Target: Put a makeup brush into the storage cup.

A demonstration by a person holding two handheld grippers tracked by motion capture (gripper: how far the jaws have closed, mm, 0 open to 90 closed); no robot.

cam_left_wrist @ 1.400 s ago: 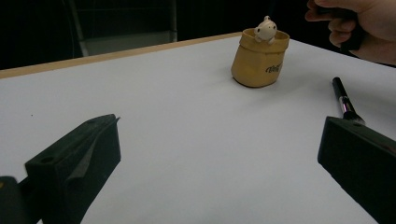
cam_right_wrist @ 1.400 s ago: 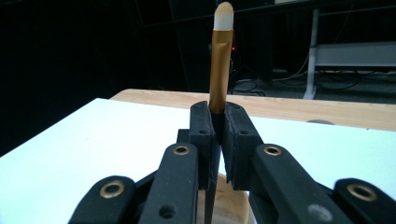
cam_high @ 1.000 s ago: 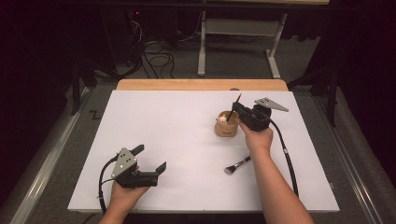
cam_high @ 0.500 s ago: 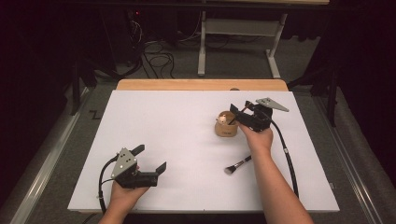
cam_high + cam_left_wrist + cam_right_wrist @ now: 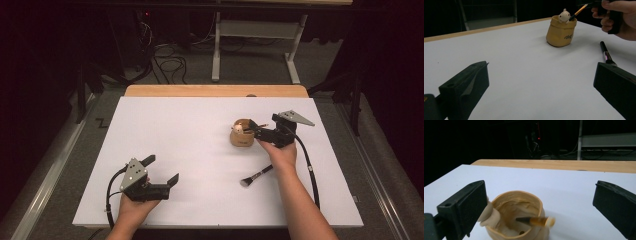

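A tan pot [image 5: 242,135] with a small pale figure on its rim stands right of the table's middle. A pencil [image 5: 534,221] leans inside the tan pot [image 5: 516,217], its end sticking out over the rim [image 5: 577,12]. My right gripper [image 5: 256,130] hovers just right of the pot. Its jaws have just been opening and now stand wide in the right gripper view [image 5: 541,195], touching nothing, with the pencil below them. A black makeup brush [image 5: 256,176] lies on the table near the right forearm. My left gripper [image 5: 162,170] rests open and empty at the front left.
The white table top [image 5: 190,150] has a wooden strip [image 5: 215,90] along its far edge. In the left gripper view the pot [image 5: 561,31], the brush [image 5: 606,53] and the right hand [image 5: 619,17] lie ahead. Table legs and cables stand on the dark floor behind.
The right gripper's jaws went from shut on the upright pencil to wide open. The pencil now leans in the pot, free of the jaws. The left gripper stayed still.
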